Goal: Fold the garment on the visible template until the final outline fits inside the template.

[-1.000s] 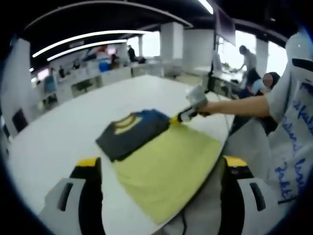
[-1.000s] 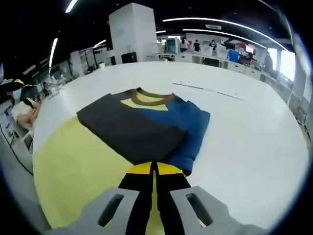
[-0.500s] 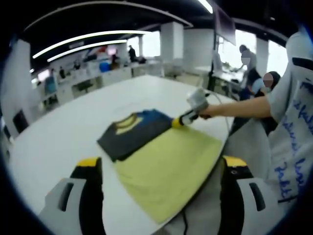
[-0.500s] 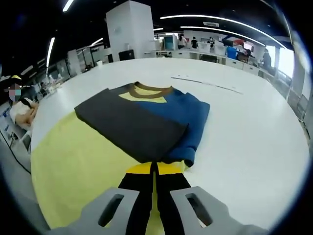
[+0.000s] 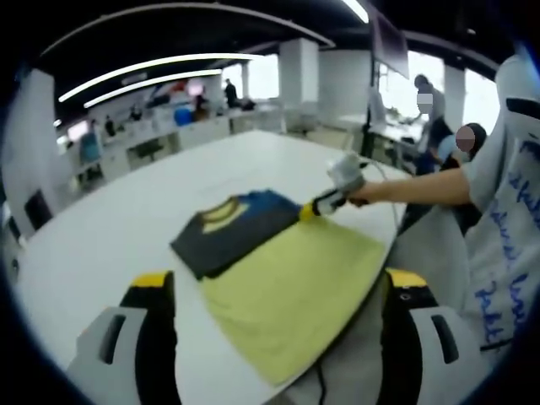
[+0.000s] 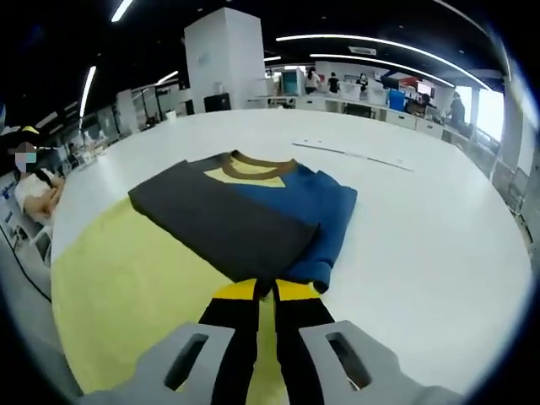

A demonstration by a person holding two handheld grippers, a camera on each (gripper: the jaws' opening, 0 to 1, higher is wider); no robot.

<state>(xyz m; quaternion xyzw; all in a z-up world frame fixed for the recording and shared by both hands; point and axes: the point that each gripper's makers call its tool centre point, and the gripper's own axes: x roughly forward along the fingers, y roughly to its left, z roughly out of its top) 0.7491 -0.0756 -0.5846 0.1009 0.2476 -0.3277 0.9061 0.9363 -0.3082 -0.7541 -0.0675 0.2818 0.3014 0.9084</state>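
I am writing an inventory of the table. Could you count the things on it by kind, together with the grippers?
Folded t-shirt: 1
Yellow template: 1
Grippers: 2, left gripper and right gripper
Total: 4

Open office — white pillar (image 6: 226, 55), ceiling light strips (image 5: 160, 63), bright windows (image 5: 477, 101).

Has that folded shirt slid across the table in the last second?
Barely, if at all: in the left gripper view the folded shirt keeps overlapping the same far corner of the yellow template.
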